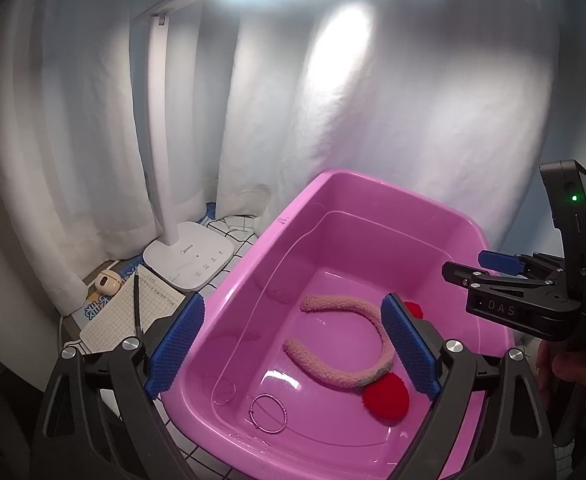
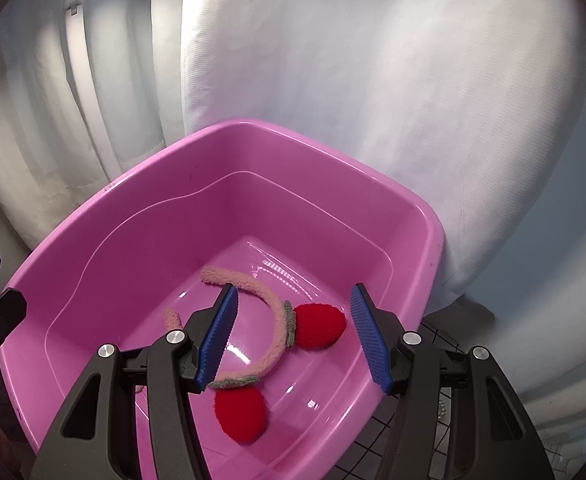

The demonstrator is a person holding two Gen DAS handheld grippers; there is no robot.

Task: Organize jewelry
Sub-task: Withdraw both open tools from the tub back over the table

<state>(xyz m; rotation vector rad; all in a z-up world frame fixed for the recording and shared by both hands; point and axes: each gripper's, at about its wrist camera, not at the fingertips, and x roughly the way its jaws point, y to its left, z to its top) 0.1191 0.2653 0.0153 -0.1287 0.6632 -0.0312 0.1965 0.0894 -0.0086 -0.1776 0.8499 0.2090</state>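
Note:
A pink plastic tub (image 1: 277, 224) (image 2: 229, 128) holds a fuzzy pink headband (image 1: 341, 376) (image 2: 271, 354) with two red pom ears (image 1: 387, 398) (image 2: 319, 326). Thin ring bracelets (image 1: 268, 413) lie on the tub floor near the front wall in the left wrist view. My left gripper (image 1: 293, 350) is open and empty above the tub's near side. My right gripper (image 2: 293, 336) is open and empty, hovering over the headband; it also shows in the left wrist view (image 1: 493, 272) at the tub's right rim.
A white desk lamp (image 1: 189, 260) stands left of the tub, with a grid notebook and pen (image 1: 133, 316) and a small earbud case (image 1: 107, 282) beside it. White curtains hang behind. A grid-pattern tablecloth (image 2: 433, 420) lies under the tub.

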